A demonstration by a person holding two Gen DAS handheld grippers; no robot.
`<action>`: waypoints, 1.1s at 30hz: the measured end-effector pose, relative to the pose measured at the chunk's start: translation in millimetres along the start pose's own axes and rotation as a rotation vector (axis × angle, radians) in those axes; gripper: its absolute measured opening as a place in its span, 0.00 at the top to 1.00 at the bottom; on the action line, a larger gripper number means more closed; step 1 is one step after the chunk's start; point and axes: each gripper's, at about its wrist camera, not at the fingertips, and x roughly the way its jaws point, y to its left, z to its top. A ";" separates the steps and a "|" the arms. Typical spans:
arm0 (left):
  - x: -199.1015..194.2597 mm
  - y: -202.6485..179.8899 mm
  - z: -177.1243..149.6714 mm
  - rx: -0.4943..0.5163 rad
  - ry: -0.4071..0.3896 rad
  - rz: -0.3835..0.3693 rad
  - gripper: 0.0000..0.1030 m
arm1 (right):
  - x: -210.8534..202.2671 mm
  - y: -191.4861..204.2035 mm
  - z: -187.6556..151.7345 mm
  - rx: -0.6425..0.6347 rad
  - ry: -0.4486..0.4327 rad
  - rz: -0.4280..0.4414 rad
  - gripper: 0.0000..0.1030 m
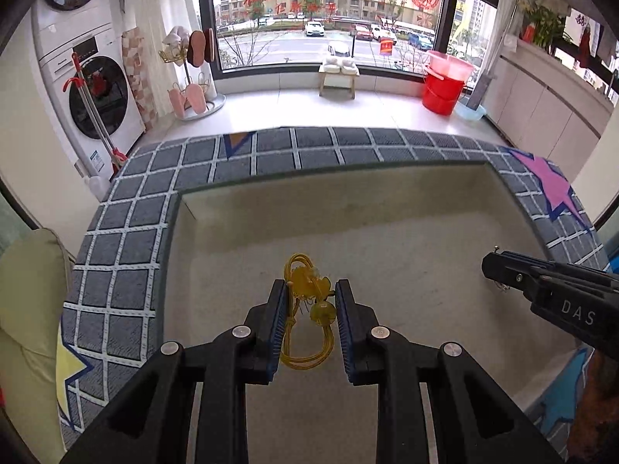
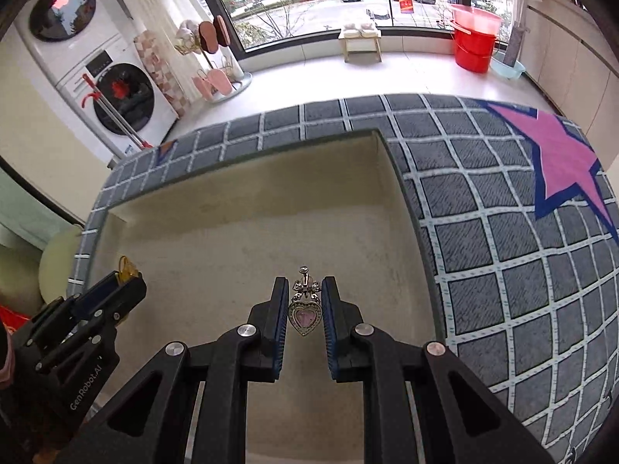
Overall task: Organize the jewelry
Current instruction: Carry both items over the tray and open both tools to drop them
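1. A grey rug (image 1: pixel 127 290) with a white grid and coloured stars is lying under the work area, spreading out on all sides of the tray.
2. A shallow beige tray (image 1: pixel 387 208) with low walls is sitting on that rug; its floor is showing bare beneath both tools.
3. The left gripper (image 1: pixel 310 324) is pointing steeply down over the tray's near middle, its blue-padded fingers (image 1: pixel 277 321) clenching a yellow ornament from both sides.
4. The right gripper (image 2: pixel 305 317) is angling down over the tray beside it, its pads pressing in narrowly on a small pendant; in the left wrist view this tool is reaching in from the right edge.
5. The yellow hair tie (image 1: pixel 309 309), a looped elastic cord with translucent yellow flower charms, is hanging between the left fingers, its loops trailing below and poking above them, clear of the tray floor as far as can be told.
6. The heart pendant (image 2: pixel 305 315), silver with a pink stone and a bow on top, is sitting upright in the right grip.
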 end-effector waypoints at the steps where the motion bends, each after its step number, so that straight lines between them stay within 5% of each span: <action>1: 2.1 -0.4 -1.0 0.003 0.006 0.002 0.62 | 2.7 -0.1 -1.4 -0.003 0.007 -0.006 0.82; 10: 9.1 -4.3 -4.8 -0.009 0.028 0.028 0.62 | 3.8 4.6 -7.0 -0.018 -0.010 -0.033 0.80; 12: 9.6 -4.9 -3.8 -0.010 0.030 0.030 0.62 | 3.4 4.1 -6.4 -0.009 -0.006 -0.022 0.72; 14: 9.3 -5.9 -4.3 -0.008 0.029 0.036 0.62 | 2.2 4.3 -6.4 -0.010 -0.005 -0.014 0.49; 30: -3.9 -10.3 -7.3 -0.008 0.005 0.043 0.60 | -36.0 0.0 -9.7 0.040 -0.055 0.048 0.39; 31: -5.3 -8.6 -7.2 -0.014 0.000 0.047 0.53 | -41.2 -1.5 -10.4 0.045 -0.062 0.052 0.39; 32: -8.2 -6.5 -6.7 -0.026 -0.010 0.055 0.18 | -45.0 -2.6 -11.3 0.052 -0.068 0.055 0.39; 33: -12.4 -4.5 -6.8 -0.039 -0.029 0.067 0.00 | -50.2 -5.0 -12.6 0.059 -0.075 0.061 0.39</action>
